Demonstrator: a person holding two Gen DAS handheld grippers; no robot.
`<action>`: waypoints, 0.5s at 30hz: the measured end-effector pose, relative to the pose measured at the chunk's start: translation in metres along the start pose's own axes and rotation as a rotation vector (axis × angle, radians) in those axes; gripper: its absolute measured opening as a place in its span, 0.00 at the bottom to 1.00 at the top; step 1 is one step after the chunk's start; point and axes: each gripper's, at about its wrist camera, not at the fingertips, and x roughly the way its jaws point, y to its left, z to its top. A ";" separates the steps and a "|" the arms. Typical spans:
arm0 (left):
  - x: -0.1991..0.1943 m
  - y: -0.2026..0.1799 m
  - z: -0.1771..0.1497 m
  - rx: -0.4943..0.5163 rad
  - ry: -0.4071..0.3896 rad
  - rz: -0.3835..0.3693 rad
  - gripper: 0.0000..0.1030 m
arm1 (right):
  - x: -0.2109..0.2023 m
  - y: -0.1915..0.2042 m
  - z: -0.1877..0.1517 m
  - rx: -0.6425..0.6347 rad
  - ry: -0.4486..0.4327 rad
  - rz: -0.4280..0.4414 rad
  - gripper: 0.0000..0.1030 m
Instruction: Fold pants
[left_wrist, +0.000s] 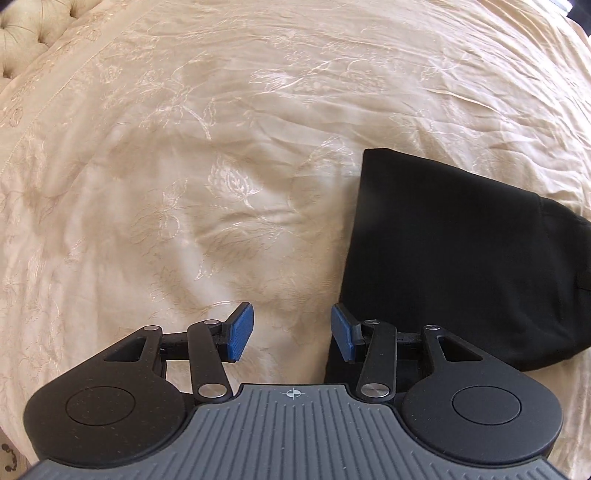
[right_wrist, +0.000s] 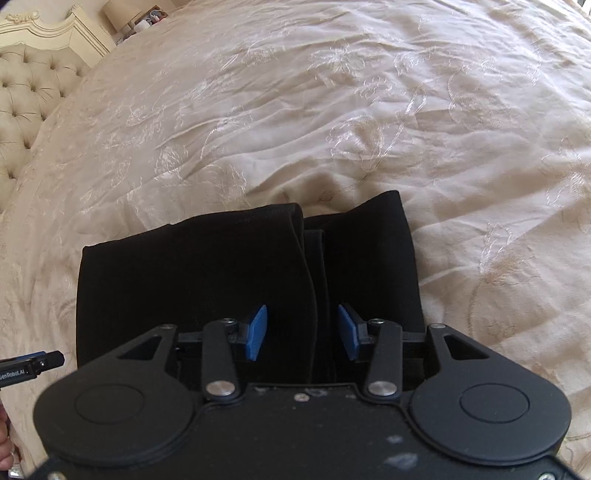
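Note:
The black pants (left_wrist: 454, 258) lie folded into a compact bundle on the cream bedspread (left_wrist: 184, 166). In the left wrist view they sit to the right of my left gripper (left_wrist: 291, 332), which is open and empty over bare bedspread beside the bundle's left edge. In the right wrist view the pants (right_wrist: 221, 277) lie straight ahead, with a top fold on the left and layered edges down the middle. My right gripper (right_wrist: 302, 332) is open and empty just above the bundle's near part. The tip of the left gripper (right_wrist: 33, 363) shows at the left edge.
The embroidered bedspread (right_wrist: 369, 110) is wrinkled and stretches far on all sides. A tufted headboard (right_wrist: 26, 92) stands at the far left, with a lamp and small items (right_wrist: 136, 18) behind it.

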 end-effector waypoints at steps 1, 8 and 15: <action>-0.001 0.002 0.000 -0.006 -0.002 0.003 0.43 | 0.004 -0.001 0.000 0.006 0.007 0.009 0.47; 0.000 0.007 0.002 -0.024 -0.002 0.020 0.43 | -0.018 0.020 -0.004 -0.069 -0.069 0.001 0.08; -0.003 -0.013 0.006 0.027 -0.028 0.002 0.43 | -0.071 0.037 0.006 -0.236 -0.202 -0.106 0.06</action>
